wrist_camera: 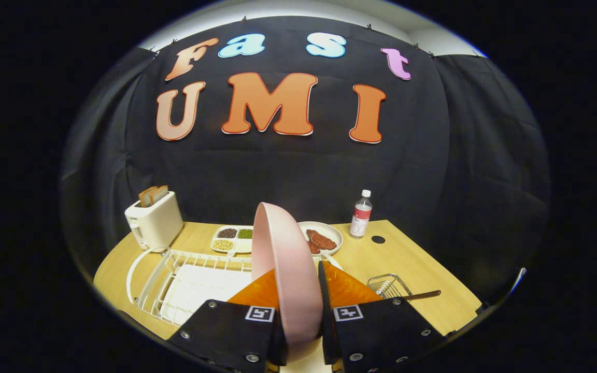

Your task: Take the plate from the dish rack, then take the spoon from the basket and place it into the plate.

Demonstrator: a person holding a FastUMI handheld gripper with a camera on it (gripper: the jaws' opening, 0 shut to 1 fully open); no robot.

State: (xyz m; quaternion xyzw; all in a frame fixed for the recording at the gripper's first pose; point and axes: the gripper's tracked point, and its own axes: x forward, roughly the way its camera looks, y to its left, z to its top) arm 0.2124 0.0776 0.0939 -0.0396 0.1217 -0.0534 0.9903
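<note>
Tongs [300,305] clamp pink plate [283,259] upright between fingers, above dish rack [174,280].

Even overhead light, sharp centre, strong fisheye bending at edges, dark backdrop

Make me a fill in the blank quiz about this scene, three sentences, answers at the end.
1. The gripper is shut on the pink ____, held on edge between its fingers.
2. Bread slices stick out of the white ____ beyond the dish rack.
3. A spoon handle pokes out of the small wire ____.

Missing words: plate; toaster; basket.
</note>
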